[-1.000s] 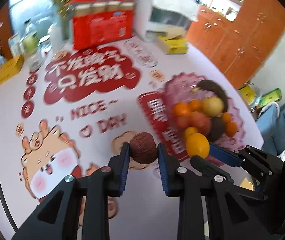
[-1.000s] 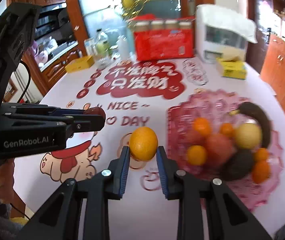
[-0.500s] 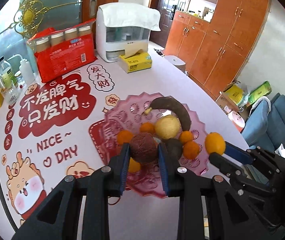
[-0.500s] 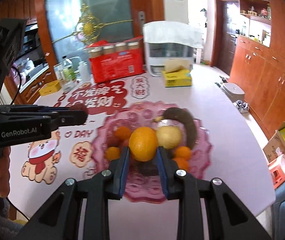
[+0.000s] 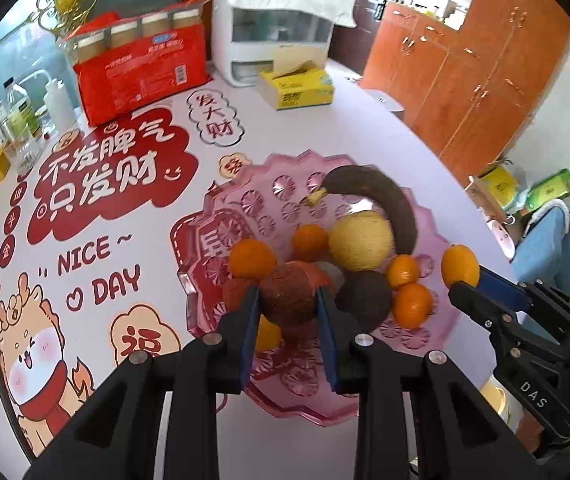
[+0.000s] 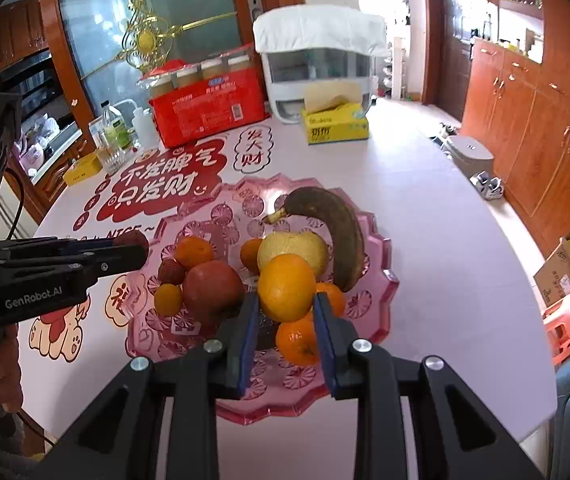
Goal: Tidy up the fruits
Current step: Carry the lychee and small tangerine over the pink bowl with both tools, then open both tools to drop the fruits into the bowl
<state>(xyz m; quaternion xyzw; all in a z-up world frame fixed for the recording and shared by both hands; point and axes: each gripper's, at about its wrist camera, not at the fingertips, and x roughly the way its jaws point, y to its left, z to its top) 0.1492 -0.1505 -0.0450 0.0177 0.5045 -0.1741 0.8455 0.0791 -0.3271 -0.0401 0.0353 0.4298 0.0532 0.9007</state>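
Note:
My left gripper (image 5: 288, 304) is shut on a dark reddish-brown round fruit (image 5: 288, 294), held over the near left part of the pink scalloped fruit tray (image 5: 245, 184). My right gripper (image 6: 286, 306) is shut on an orange (image 6: 286, 286), held over the tray (image 6: 377, 280) near its middle. In the left wrist view that orange (image 5: 460, 266) shows at the right gripper's tips, by the tray's right rim. The tray holds a blackened banana (image 6: 337, 224), a yellow pear (image 6: 301, 246), a red apple (image 6: 211, 286), a dark avocado (image 5: 365, 298) and several small tangerines.
At the back of the table stand a red pack of jars (image 5: 141, 60), a white dispenser (image 5: 273, 28), a yellow tissue box (image 5: 297, 88) and bottles (image 5: 21, 116). A hand (image 6: 1, 364) grips the left tool. Wooden cabinets (image 6: 533, 120) and the table's edge lie to the right.
Both grippers have carried their fruit rightward from the printed cloth to above the pink tray. Neither grip has changed.

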